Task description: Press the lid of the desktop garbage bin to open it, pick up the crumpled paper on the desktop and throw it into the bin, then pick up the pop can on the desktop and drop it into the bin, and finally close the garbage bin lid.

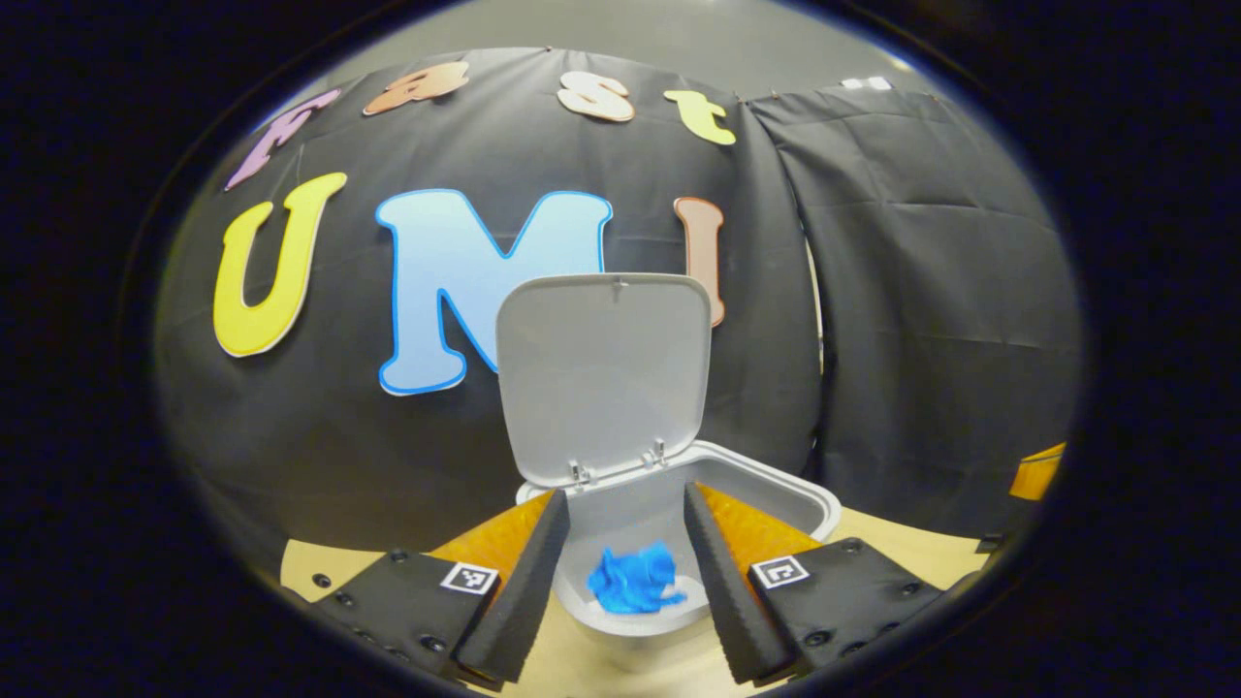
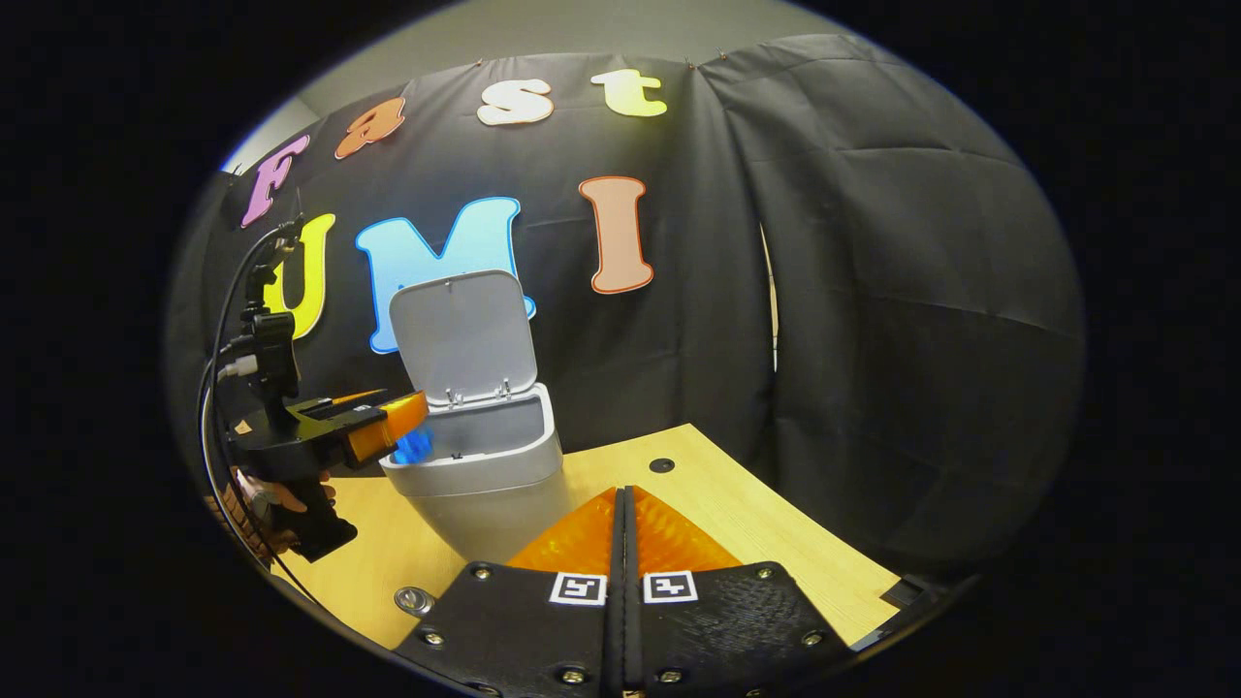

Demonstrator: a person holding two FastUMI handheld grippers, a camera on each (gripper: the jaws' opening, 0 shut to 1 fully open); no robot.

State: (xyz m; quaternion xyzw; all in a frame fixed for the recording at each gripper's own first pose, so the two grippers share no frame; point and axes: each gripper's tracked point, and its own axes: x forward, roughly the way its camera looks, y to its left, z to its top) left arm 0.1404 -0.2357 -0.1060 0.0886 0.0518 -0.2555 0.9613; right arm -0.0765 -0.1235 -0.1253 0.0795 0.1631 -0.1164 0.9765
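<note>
My left hand-held gripper (image 1: 620,572) hangs wide open and empty above the smooth grey plastic garbage bin (image 1: 776,490). Its rounded lid (image 1: 601,378) stands upright on its far hinges. The blue crumpled paper (image 1: 632,580), creased and lumpy, lies inside. My right hand-held gripper (image 2: 621,543) is closed on nothing over the wood-grain bench (image 2: 737,523).

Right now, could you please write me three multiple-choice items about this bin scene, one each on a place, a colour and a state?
1. Where is the crumpled paper?
A. on the desktop
B. over the open bin
C. on the lid

2. What colour is the crumpled paper?
A. blue
B. white
C. red

3. How is the bin lid?
A. shut
B. off
C. raised upright

Answers:
1 B, it sits between the left gripper fingers, over the bin opening.
2 A, plainly blue.
3 C, it stands up on its hinges.
</note>
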